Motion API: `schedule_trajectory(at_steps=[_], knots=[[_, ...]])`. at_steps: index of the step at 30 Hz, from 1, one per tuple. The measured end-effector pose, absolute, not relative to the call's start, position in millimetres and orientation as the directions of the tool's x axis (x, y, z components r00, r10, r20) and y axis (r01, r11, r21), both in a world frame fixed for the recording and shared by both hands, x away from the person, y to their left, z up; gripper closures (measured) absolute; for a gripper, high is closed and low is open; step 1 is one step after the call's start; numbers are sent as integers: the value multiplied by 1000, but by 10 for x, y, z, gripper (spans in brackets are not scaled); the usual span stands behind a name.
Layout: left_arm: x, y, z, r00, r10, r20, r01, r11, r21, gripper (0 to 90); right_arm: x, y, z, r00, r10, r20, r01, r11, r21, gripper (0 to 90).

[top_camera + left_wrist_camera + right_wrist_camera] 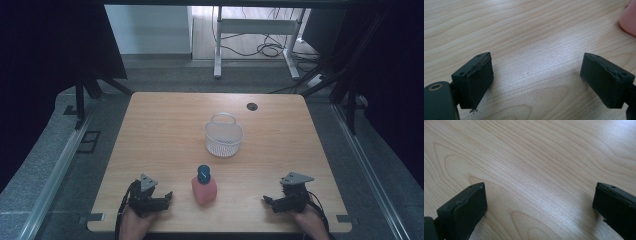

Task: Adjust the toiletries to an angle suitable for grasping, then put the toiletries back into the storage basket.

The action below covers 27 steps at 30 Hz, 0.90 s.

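A pink bottle (204,188) with a blue cap (203,173) lies on the wooden table (165,130) near its front edge. Behind it stands a white mesh basket (223,136) with a handle. My left gripper (165,197) rests on the table left of the bottle, jaws wide apart and open over bare wood. In the left gripper view (537,80) the bottle's pink edge (629,18) shows at the upper right. My right gripper (270,202) sits at the front right, open, with only tabletop between its jaws (540,207).
A dark round cable hole (252,106) sits near the table's far edge. Black frame legs and curtains flank the table on both sides. A white desk frame with cables (260,35) stands on the floor beyond.
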<state>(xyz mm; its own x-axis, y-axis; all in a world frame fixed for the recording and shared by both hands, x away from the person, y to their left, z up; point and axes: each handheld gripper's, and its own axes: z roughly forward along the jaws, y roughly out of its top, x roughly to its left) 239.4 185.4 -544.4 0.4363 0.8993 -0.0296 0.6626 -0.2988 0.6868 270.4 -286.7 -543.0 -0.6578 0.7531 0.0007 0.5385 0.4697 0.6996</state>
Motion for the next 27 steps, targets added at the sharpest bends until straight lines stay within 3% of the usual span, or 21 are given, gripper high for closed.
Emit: schedule_trajectory(at_steps=[27], knots=[[2394,1837,-5386,454,890,-39,665,-309,679,126,2703,-2868,-5430,-658,753,0,538,470,700,0]])
